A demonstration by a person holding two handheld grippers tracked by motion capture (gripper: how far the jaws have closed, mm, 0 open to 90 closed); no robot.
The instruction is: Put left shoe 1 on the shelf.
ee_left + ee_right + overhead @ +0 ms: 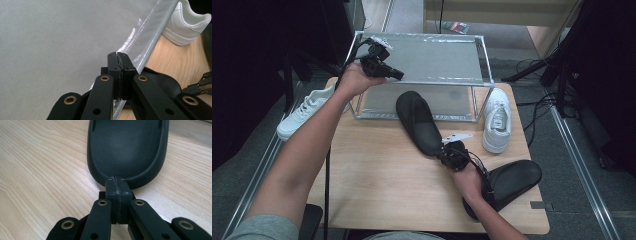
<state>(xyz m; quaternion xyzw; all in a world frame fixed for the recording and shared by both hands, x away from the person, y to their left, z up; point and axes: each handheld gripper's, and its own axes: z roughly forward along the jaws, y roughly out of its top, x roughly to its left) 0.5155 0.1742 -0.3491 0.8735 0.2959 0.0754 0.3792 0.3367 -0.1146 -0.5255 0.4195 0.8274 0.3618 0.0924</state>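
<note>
A long black insole [417, 120] lies slanted on the wooden table [382, 170], its toe under the wire rack [432, 57]. My right gripper [443, 150] is at its heel end. In the right gripper view the jaws are shut, and the right gripper [116, 181] has its tips against the raised heel rim of the insole [127, 147]; no gap shows between the pads. My left gripper [399, 76] is held above the rack's grey top shelf near its front left corner. It is shut, and the left gripper [119, 56] has nothing in it.
A second black insole [512, 180] lies at the table's front right, beside my right forearm. One white sneaker [497, 120] stands right of the rack; another white sneaker [307, 110] hangs over the table's left edge. The rack's grey shelf [50, 50] takes up the table's back.
</note>
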